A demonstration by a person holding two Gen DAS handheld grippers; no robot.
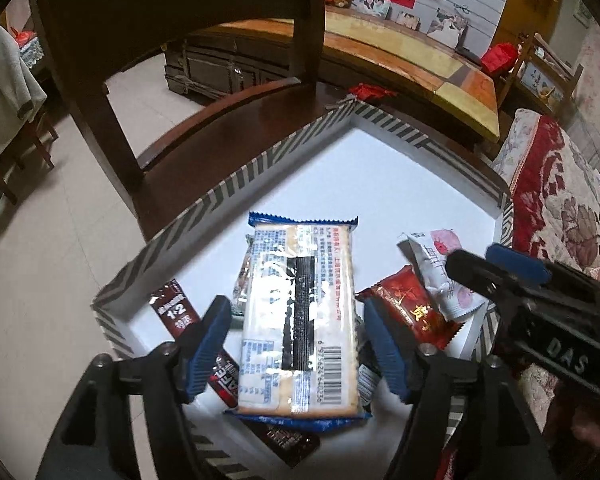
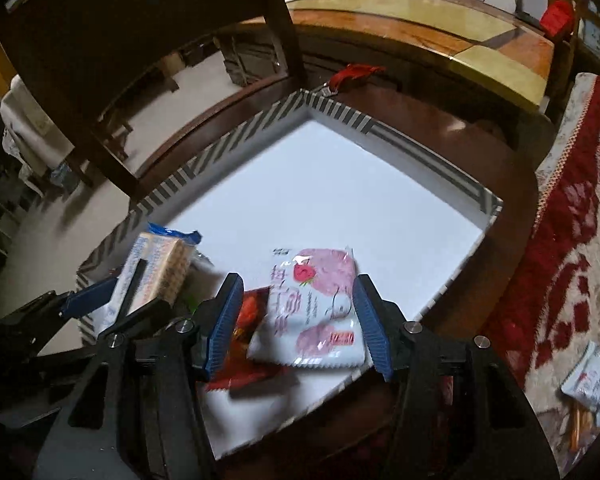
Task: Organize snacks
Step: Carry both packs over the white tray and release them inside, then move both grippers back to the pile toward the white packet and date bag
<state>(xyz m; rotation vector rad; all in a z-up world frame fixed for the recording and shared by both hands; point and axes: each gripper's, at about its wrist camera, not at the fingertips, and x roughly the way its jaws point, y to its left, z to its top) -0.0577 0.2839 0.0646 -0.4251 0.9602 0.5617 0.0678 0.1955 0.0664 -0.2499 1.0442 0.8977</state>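
Note:
A white box with a striped rim (image 1: 236,178) (image 2: 228,144) sits on a dark wooden chair seat. My left gripper (image 1: 296,344) is open, its blue pads either side of a blue-ended cracker pack (image 1: 300,320) that lies in the box; a gap shows at each pad. The cracker pack also shows in the right wrist view (image 2: 160,272). My right gripper (image 2: 296,320) is open around a white and pink snack packet (image 2: 312,308) (image 1: 444,272), which rests on a red packet (image 2: 248,344) (image 1: 408,308). Dark brown stick sachets (image 1: 176,308) lie by the left wall.
A dark chair back (image 1: 160,20) rises behind the box. A red and cream blanket (image 2: 572,264) lies to the right, with another white packet (image 2: 592,380) on it. A long wooden table (image 1: 400,48) stands beyond. Most of the box floor (image 2: 340,192) is bare.

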